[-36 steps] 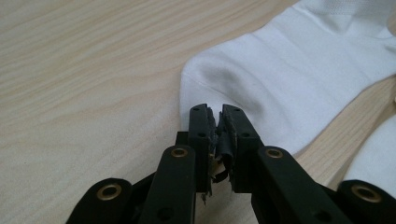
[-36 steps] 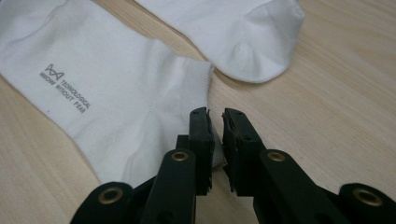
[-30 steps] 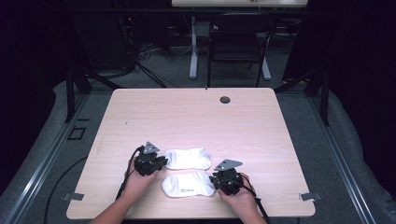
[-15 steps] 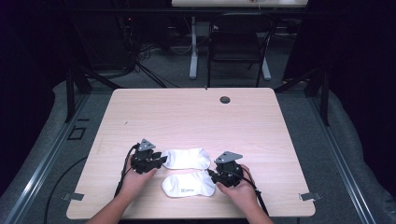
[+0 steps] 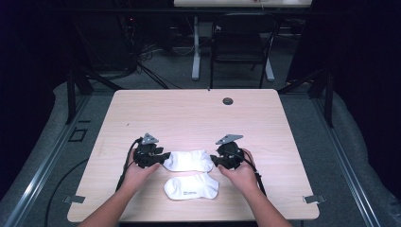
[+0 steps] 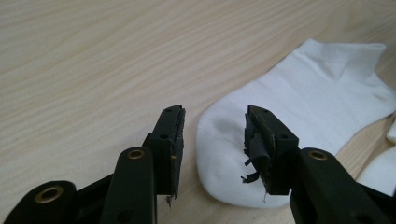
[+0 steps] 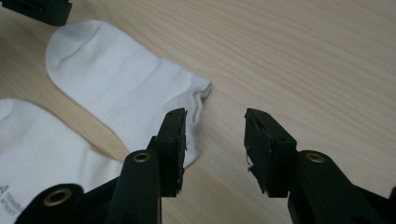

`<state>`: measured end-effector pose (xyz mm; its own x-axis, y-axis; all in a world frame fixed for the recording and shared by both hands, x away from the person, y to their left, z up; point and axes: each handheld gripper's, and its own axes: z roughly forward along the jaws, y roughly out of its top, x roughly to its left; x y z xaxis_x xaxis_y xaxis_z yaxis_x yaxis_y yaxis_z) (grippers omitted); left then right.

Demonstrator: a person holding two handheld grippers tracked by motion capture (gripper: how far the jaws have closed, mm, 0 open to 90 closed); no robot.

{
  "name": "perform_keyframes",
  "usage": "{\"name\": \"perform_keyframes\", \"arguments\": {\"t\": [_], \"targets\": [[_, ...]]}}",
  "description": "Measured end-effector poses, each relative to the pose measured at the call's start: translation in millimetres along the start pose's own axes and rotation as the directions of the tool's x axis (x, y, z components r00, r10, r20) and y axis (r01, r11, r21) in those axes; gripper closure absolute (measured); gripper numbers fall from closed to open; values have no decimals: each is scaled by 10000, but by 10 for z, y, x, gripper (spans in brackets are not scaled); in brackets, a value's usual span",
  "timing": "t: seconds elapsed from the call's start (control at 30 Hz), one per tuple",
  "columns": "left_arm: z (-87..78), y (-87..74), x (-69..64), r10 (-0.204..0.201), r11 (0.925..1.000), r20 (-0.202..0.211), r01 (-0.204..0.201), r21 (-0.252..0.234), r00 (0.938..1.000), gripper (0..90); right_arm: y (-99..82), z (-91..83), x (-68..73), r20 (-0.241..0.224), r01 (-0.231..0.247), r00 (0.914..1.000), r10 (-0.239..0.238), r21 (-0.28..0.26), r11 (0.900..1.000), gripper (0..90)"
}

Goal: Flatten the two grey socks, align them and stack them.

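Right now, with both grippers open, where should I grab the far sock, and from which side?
Take the far sock by its two ends: the rounded toe with the left gripper, the cuff opening with the right gripper. It lies flat and lengthwise between them, so come in low from each end, probably sliding one jaw under the edge.

Far sock [image 5: 190, 160] between grippers; near sock [image 5: 191, 187] just before it, on table [image 5: 189, 113].

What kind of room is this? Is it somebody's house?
Probably not a house. It looks like a lab or workshop: a plain wooden table on metal floor rails, cables tangled on the floor behind it, dark curtains around, and an office chair at another desk.
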<state>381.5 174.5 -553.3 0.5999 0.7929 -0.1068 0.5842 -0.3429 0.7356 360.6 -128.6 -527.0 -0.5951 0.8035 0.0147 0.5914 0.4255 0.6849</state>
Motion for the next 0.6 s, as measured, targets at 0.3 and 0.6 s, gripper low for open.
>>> {"name": "perform_keyframes", "arguments": {"t": [0.3, 0.6], "targets": [[119, -13, 92, -107, 9998, -318, 112, 144, 9994, 587, 141, 205, -78, 79, -376, 9993, 375, 135, 9992, 634], [197, -48, 65, 59, 9977, -245, -42, 678, 9997, 617, 164, 357, -28, -277, -484, 9984, 493, 324, 9983, 654]]}}
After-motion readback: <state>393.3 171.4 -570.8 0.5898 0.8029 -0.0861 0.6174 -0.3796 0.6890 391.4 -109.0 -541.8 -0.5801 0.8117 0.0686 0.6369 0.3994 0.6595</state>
